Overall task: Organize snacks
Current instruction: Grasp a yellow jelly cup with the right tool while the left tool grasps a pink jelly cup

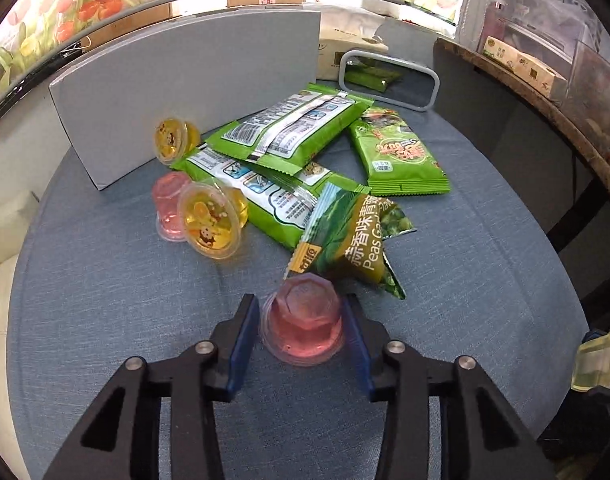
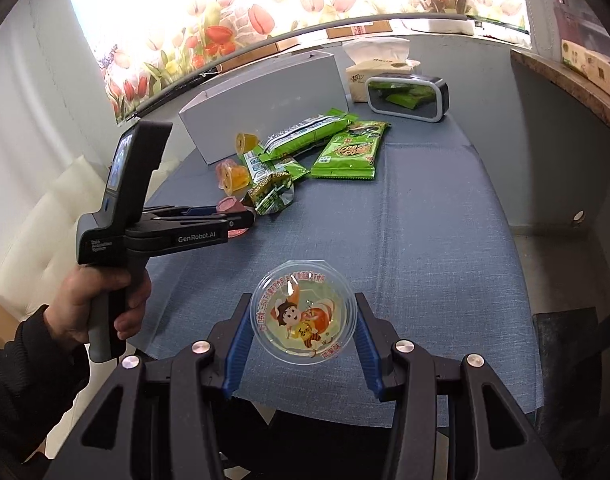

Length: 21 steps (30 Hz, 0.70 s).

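My left gripper (image 1: 302,320) is open around an upturned pink jelly cup (image 1: 303,326) that stands on the blue cloth; the fingers sit close on both sides. It also shows in the right wrist view (image 2: 233,210). My right gripper (image 2: 303,320) is shut on a clear yellow jelly cup (image 2: 303,312), held above the table with its printed lid facing the camera. Behind lie a peas packet (image 1: 353,240), several green snack packets (image 1: 289,128), two yellow jelly cups (image 1: 211,224) and another pink cup (image 1: 170,210).
A grey box (image 1: 185,92) stands upright at the back left. A dark box with a mirrored front (image 1: 389,80) and a tissue pack (image 1: 349,46) stand at the back. A wooden shelf edge (image 1: 545,108) runs along the right. The blue table cloth (image 1: 465,280) covers the table.
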### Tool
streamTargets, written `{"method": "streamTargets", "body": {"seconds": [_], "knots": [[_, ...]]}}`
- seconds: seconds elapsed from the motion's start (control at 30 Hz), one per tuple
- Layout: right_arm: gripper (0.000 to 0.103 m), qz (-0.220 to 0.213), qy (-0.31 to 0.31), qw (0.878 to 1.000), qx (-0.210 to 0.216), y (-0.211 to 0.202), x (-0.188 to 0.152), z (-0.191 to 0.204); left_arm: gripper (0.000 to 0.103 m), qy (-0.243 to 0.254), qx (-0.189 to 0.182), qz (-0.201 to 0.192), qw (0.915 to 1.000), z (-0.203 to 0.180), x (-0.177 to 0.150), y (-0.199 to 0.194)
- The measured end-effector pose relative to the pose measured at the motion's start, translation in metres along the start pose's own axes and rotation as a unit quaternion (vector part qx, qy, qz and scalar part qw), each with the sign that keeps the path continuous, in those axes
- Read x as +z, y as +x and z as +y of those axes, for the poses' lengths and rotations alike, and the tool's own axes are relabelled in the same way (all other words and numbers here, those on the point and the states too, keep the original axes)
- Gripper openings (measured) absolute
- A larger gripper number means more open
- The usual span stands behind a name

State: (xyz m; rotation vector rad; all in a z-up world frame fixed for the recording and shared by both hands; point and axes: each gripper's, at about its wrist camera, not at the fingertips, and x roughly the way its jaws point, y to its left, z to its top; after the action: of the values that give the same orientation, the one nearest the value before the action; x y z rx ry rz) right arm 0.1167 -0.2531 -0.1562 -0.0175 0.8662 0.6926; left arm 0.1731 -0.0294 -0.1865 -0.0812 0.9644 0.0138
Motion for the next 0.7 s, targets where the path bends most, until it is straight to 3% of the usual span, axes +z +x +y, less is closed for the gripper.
{"method": "streamTargets", "body": {"seconds": [0.1,0.3,0.7], "knots": [[0.051,0.000,-0.002,1.000,0.002,0.000,0.000,0.002,0.042,-0.014,-0.018,-0.002,0.9997,0.005,-0.001,-0.006],[0.051,0.000,-0.005,1.000,0.005,0.003,0.004,0.005,0.042,-0.017,-0.035,-0.026,0.9989,0.008,-0.004,-0.037],[0.051,-0.010,-0.037,0.999,0.021,0.024,0.039,0.033,0.042,-0.053,-0.032,-0.088,0.9942,0.023,-0.013,-0.137]]}}
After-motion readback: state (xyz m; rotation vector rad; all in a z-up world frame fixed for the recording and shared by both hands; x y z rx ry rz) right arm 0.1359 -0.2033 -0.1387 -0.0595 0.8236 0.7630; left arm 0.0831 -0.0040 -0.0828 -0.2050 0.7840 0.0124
